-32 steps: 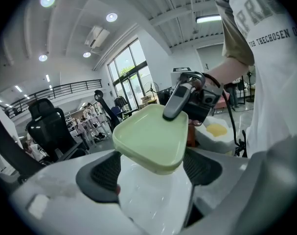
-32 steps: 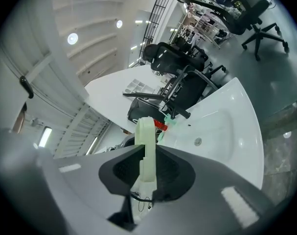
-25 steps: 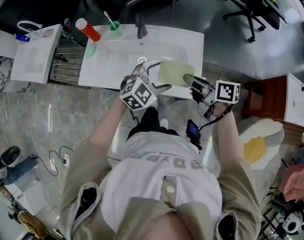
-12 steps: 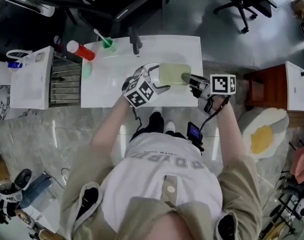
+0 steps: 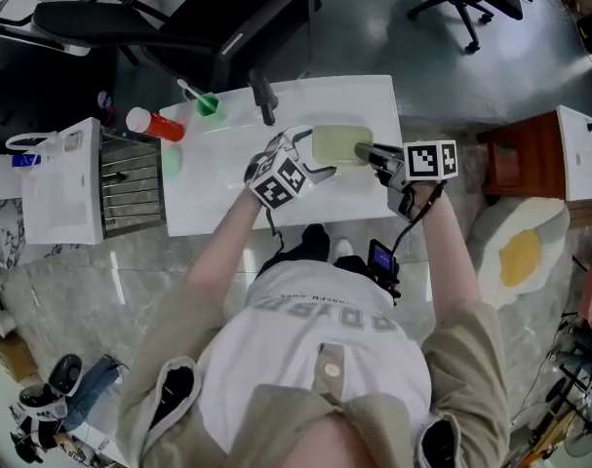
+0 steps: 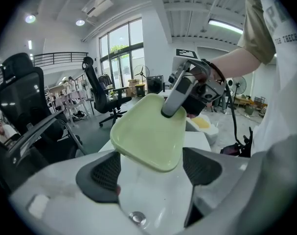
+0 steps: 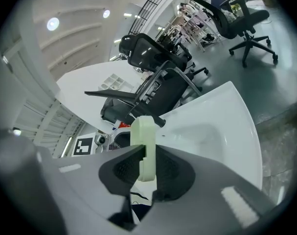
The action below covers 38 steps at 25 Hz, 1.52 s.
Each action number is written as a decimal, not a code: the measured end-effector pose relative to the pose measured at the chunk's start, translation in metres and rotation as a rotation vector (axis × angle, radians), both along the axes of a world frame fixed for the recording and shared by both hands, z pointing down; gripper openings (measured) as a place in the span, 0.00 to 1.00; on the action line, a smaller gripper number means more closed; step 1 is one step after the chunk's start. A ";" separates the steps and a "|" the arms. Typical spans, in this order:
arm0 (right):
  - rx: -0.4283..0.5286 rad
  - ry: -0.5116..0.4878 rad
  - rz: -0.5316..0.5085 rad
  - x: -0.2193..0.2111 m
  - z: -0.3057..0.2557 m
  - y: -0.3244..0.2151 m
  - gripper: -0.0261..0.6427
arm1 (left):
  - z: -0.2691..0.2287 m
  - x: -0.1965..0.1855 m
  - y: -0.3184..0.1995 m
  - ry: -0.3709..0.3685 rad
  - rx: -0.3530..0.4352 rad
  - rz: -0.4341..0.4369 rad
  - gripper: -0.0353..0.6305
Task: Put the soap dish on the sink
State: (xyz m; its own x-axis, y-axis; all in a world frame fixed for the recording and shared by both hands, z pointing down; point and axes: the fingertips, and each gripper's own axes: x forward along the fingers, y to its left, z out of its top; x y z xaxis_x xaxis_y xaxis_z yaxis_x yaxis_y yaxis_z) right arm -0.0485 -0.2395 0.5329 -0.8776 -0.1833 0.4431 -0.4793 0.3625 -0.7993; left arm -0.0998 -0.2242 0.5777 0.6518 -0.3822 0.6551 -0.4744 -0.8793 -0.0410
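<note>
grips the pale green, rounded-rectangular plastic soap dish [image 5: 336, 144] by its right short edge with the right gripper [image 5: 366, 152], pads clenched on the rim, which shows edge-on in the right gripper view. holds it in the air above the white ceramic sink [image 5: 227, 174], over the right half of the basin and apparently clear of the surface.

lies long axis left to right in the head view, stretched between the two tools. meets the left gripper [image 5: 303, 152] at the opposite end, where the jaws stand spread wide. hangs there with its near corner just above and between the dark pads, unpressed. looks tilted from that side, far edge higher than near.

rests on the right hand alone, then, so the set-down probably turns on that hand. calls for a move straight down, with the round metal drain [image 6: 137, 217] showing below the near edge.

against a second ago: now further in over the basin rather than above the front rim, both tools carried forward and lower. same clamp on the right, same parted jaws on the left.
</note>
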 end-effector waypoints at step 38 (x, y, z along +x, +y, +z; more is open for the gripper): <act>-0.059 -0.027 -0.140 -0.004 0.093 -0.095 0.11 | 0.091 -0.002 -0.092 -0.187 -0.202 -0.163 0.68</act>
